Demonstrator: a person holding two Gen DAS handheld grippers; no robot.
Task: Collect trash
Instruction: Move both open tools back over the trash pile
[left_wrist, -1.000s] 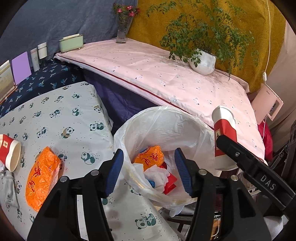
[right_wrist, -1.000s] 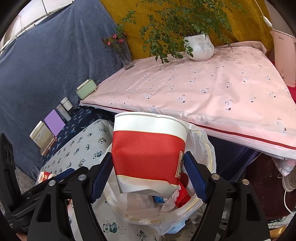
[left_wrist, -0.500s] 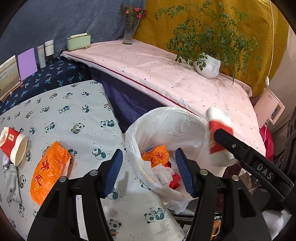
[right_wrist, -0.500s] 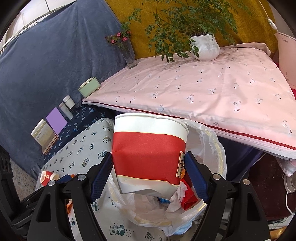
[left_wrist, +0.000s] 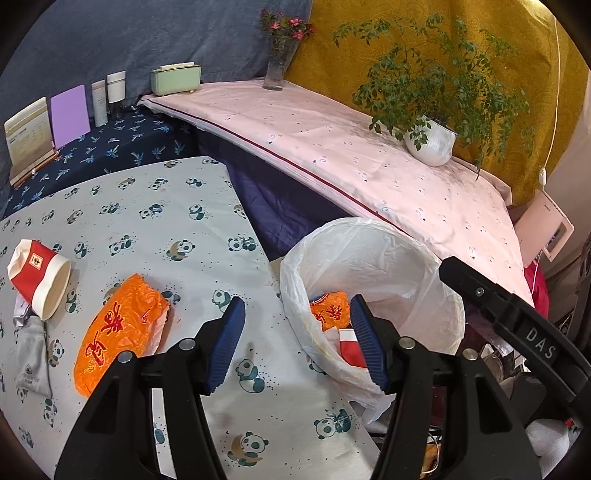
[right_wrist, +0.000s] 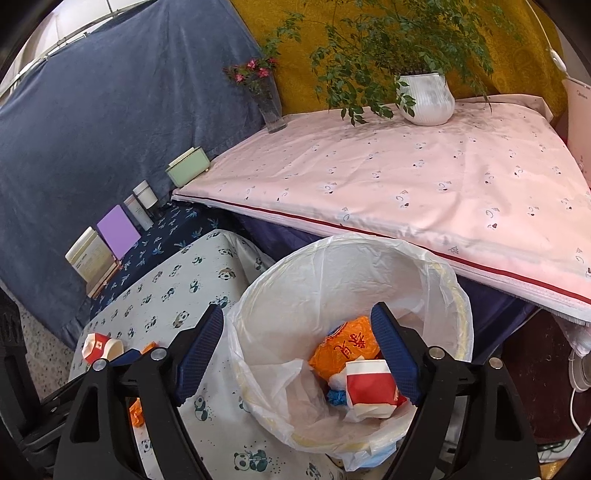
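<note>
My right gripper (right_wrist: 297, 321) hangs open over the white-bagged trash bin (right_wrist: 332, 251), nothing between its fingers. Inside the bin, a crushed red-and-white paper cup (right_wrist: 373, 384) lies next to an orange wrapper (right_wrist: 347, 347) and blue and white scraps. My left gripper (left_wrist: 297, 317) is open and empty above the table edge, beside the bin (left_wrist: 369, 258). On the panda-print tablecloth (left_wrist: 166, 221) to its left lie a second orange wrapper (left_wrist: 122, 332) and another red-and-white cup (left_wrist: 37, 280) on its side.
A small grey pouch (left_wrist: 31, 362) lies under the tabled cup. Behind the bin is a pink-covered surface (left_wrist: 351, 155) with a potted plant (left_wrist: 430, 142) and a flower vase (left_wrist: 275, 74). Books, bottles and a green box (left_wrist: 175, 77) line the back left.
The red-and-white cup has left my right gripper and now lies in the bin. My left gripper has shifted left, toward the table and away from the bin.
</note>
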